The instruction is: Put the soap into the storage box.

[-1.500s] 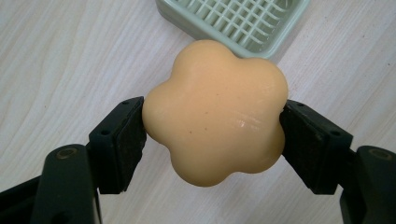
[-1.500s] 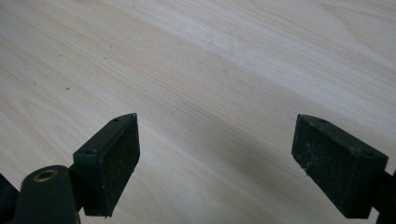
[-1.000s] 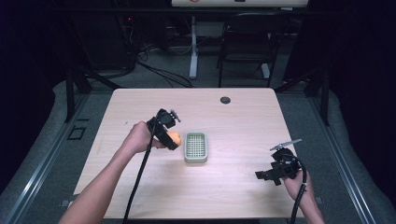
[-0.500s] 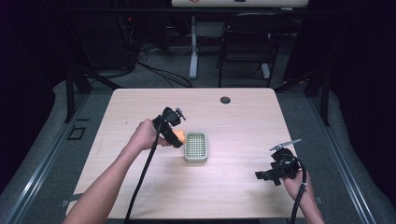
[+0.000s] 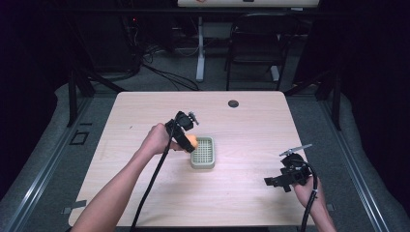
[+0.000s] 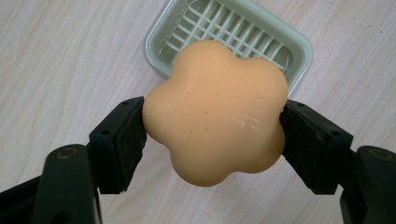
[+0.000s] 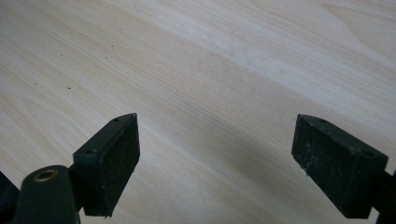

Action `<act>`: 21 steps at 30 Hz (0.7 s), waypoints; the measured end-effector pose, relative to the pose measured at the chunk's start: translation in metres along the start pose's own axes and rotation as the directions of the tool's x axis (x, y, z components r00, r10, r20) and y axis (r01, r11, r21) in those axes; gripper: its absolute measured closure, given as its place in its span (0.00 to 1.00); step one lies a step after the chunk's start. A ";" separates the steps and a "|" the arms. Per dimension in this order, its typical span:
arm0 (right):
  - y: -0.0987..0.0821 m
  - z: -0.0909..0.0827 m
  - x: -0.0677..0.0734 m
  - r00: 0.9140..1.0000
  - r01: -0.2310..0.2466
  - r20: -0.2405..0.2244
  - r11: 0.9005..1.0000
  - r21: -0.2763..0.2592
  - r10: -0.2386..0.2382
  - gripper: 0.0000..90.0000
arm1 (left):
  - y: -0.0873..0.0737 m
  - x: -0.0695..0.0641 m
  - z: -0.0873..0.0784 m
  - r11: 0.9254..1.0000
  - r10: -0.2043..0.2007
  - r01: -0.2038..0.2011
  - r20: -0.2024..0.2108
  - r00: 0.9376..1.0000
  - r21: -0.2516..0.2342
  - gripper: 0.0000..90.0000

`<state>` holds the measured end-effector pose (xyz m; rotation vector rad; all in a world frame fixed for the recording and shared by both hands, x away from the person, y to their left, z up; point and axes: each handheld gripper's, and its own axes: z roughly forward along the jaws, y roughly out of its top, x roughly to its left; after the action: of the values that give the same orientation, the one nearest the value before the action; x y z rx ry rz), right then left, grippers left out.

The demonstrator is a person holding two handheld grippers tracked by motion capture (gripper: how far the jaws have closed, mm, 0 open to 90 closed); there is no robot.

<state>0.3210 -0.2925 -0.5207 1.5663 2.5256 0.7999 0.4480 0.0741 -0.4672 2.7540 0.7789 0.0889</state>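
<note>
Soap [image 6: 215, 112], flower-shaped and orange, sits pinched in the left gripper [image 5: 186, 137] jaws over the green dish's [image 5: 202, 152] left rim. Right gripper [image 5: 283, 180] jaws stand spread above bare worktop [image 5: 145, 111] near the right edge.

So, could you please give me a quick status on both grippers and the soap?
Left gripper shut on orange flower soap, above near edge of green soap dish. Right gripper open, empty, over bare table. Dish empty, path clear.

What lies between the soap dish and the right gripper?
Bare wooden table. In the high view, nothing sits between the soap dish and the open right gripper. The orange soap is clamped in the left gripper.
</note>
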 end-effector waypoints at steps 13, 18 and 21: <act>0.000 0.000 0.000 1.000 -0.001 0.004 1.000 -0.002 0.001 0.17 | 0.013 -0.004 0.011 1.000 0.023 -0.023 0.009 1.000 0.003 0.30; 0.000 0.000 0.000 1.000 -0.002 -0.003 1.000 0.000 0.002 0.17 | 0.019 -0.006 0.014 1.000 0.029 -0.029 0.019 0.999 0.004 0.30; 0.000 0.000 0.000 1.000 -0.001 -0.004 1.000 0.004 0.001 0.17 | 0.020 -0.006 0.015 1.000 0.030 -0.030 0.012 0.999 -0.003 0.30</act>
<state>0.3208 -0.2924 -0.5207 1.5688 2.5306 0.7992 0.4546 0.0509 -0.4755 2.7611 0.7339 0.0799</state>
